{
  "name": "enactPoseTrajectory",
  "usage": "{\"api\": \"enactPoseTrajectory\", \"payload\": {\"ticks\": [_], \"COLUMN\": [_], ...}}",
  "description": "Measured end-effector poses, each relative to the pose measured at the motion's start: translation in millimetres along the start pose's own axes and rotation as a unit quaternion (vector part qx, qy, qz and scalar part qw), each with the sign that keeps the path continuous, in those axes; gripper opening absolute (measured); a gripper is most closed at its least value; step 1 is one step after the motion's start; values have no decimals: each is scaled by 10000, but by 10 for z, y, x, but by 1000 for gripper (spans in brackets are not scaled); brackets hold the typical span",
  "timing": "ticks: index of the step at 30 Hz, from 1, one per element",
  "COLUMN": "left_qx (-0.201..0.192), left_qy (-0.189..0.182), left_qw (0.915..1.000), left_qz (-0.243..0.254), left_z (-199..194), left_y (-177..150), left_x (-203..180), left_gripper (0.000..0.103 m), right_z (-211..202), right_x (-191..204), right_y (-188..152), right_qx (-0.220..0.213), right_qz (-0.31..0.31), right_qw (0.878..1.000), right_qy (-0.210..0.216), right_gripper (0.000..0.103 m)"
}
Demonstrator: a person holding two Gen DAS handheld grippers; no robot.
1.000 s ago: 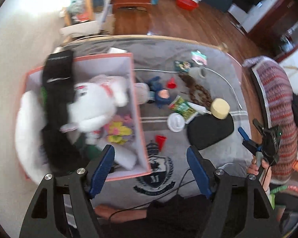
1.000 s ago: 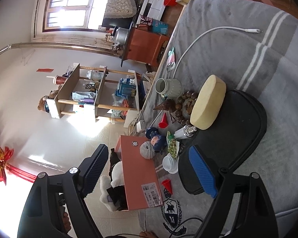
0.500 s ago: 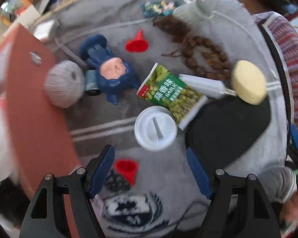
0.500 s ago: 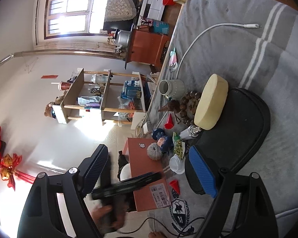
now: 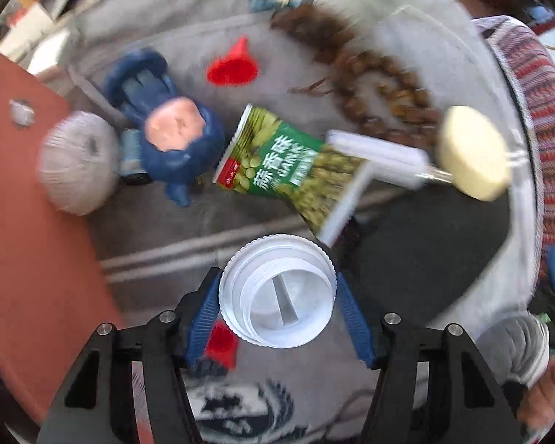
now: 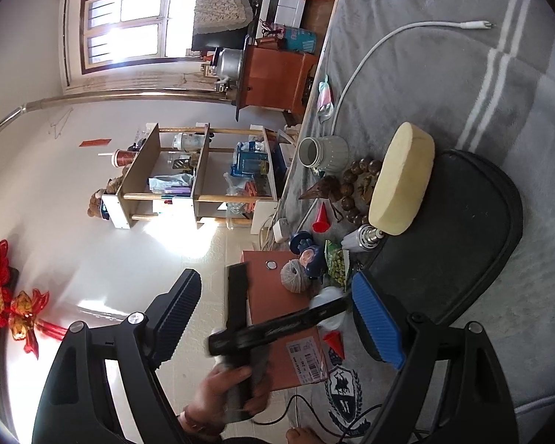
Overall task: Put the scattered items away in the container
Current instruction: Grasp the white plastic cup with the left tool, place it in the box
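My left gripper [image 5: 277,307], pointing down, is closing around the round white ribbed plastic lid [image 5: 276,290] on the grey blanket [image 5: 211,229]; pads not clearly pressing. Beyond lies a green snack packet [image 5: 285,166]. My right gripper [image 6: 277,314] hangs wide, empty, near the orange cardboard box [image 6: 277,318].

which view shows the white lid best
The left wrist view. The white lid fills the lower centre, ribbed rim and inner ring visible, sitting between the left gripper fingers as its jaws are closing. In the right wrist view the lid is only a small white patch, mostly hidden behind the left gripper's body.
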State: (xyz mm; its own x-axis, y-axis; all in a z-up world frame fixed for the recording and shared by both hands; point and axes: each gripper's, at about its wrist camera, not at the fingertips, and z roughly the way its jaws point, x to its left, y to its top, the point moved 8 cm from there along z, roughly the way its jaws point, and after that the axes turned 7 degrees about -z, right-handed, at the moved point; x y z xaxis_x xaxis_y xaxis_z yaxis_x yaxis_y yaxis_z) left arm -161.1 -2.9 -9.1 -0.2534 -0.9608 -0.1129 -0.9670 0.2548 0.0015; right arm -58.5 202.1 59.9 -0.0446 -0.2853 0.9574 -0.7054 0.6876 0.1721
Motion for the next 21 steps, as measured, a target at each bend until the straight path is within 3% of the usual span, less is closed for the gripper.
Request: {"api": "enactPoseTrajectory", "payload": {"ticks": [5,10,13,17,21], "left_qx": [-502,-938,-1042,-936,-1202], "left_qy": [-111,133,359,521,656], "left_qw": [9986,9953,9929,9887,9777], "left_qz": [140,-178,-451,-1045,-1595], "left_z": [-983,-1868,-2061,-2000,-1979], "left_y": [-300,-631,-773,-926,-958], "left_x": [154,770,1216,1752,2126], "left_gripper": [60,60,60,63,72], "right_z": [-22,-73,-25,34,14], "right_x": [-4,-3,3,-92,-288], "right_y": [-29,-34,-82,-164,-179], "right_qx": [38,-12,74,226,234], "right_qz": [-51,-62,-93,39,269], "right_qw": [9999,9999,9997,9992,9978], "right_qy": [-96,-153,-232,-328,-568], "right_gripper": [85,85,85,85,85]}}
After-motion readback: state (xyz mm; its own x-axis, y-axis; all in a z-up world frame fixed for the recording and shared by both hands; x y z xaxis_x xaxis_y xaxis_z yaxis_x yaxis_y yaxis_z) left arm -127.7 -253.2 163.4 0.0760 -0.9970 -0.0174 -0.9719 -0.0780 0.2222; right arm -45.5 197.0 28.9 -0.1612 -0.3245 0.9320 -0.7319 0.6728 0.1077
